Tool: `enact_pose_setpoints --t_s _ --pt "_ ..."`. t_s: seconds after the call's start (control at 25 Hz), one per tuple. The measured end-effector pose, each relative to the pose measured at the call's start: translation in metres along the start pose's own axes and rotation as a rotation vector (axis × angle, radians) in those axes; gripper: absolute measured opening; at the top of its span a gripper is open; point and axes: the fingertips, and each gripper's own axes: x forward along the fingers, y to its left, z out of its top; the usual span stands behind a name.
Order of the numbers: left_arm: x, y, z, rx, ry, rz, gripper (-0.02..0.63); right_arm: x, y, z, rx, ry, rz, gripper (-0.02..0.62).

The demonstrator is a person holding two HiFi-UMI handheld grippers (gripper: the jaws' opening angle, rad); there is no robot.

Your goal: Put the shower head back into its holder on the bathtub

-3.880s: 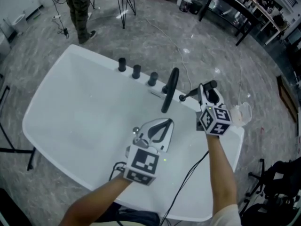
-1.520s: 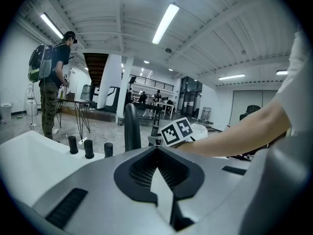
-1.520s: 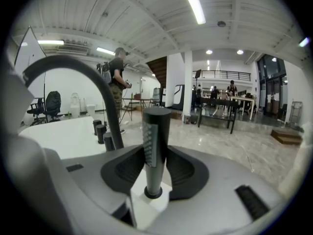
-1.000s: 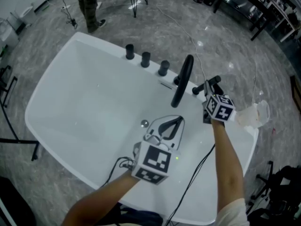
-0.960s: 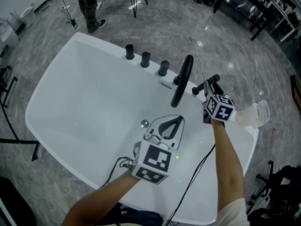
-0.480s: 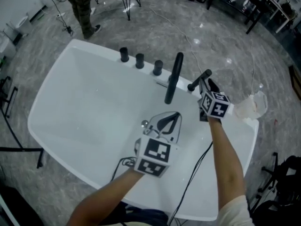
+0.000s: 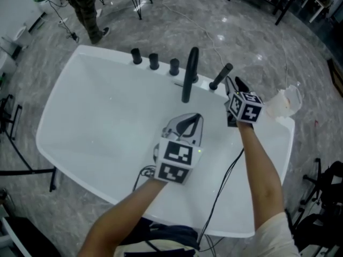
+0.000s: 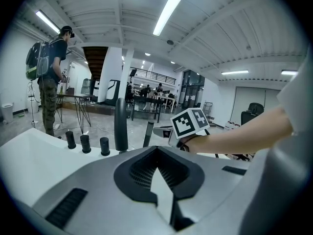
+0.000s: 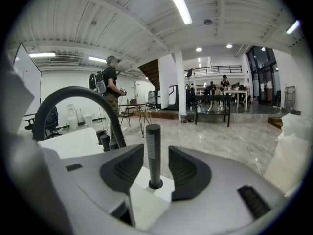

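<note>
The black stick-shaped shower head (image 7: 221,76) stands tilted in its holder (image 7: 213,88) on the white bathtub's (image 7: 102,122) far rim. My right gripper (image 7: 234,85) is just right of it and open. In the right gripper view the shower head (image 9: 153,146) rises from the holder (image 9: 155,184) ahead, framed by the gap of the gripper (image 9: 155,155), touching neither jaw. Over the tub's basin my left gripper (image 7: 188,123) is shut with its tips together and holds nothing. The left gripper view shows the shower head (image 8: 148,133) beside the right hand's marker cube (image 8: 190,123).
A black arched spout (image 7: 188,74) and three black knobs (image 7: 154,61) line the tub's far rim left of the holder. A crumpled white bag (image 7: 283,101) sits off the right corner. A cable (image 7: 224,182) crosses the near rim. A person (image 7: 80,4) stands beyond the tub.
The head camera has shifted, so the tub sits differently in view. The shower head stays standing in its holder, with the right gripper still beside it. The left gripper hovers over the basin as before.
</note>
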Motion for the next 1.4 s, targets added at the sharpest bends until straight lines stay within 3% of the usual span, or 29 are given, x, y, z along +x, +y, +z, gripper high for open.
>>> enact_pose_setpoints --t_s 0.28,0.88,1.4 --pt "-0.010 -0.010 0.006 -0.008 0.012 -0.002 0.005 -0.032 0.016 0.012 0.035 -0.018 0.019 0.152" --pt "-0.056 -0.025 0.025 0.015 -0.020 -0.025 0.005 -0.111 0.062 0.049 0.001 -0.050 0.029 0.121" --pt "-0.111 -0.042 0.041 0.048 -0.025 -0.121 0.005 -0.194 0.102 0.099 -0.007 -0.108 -0.024 0.011"
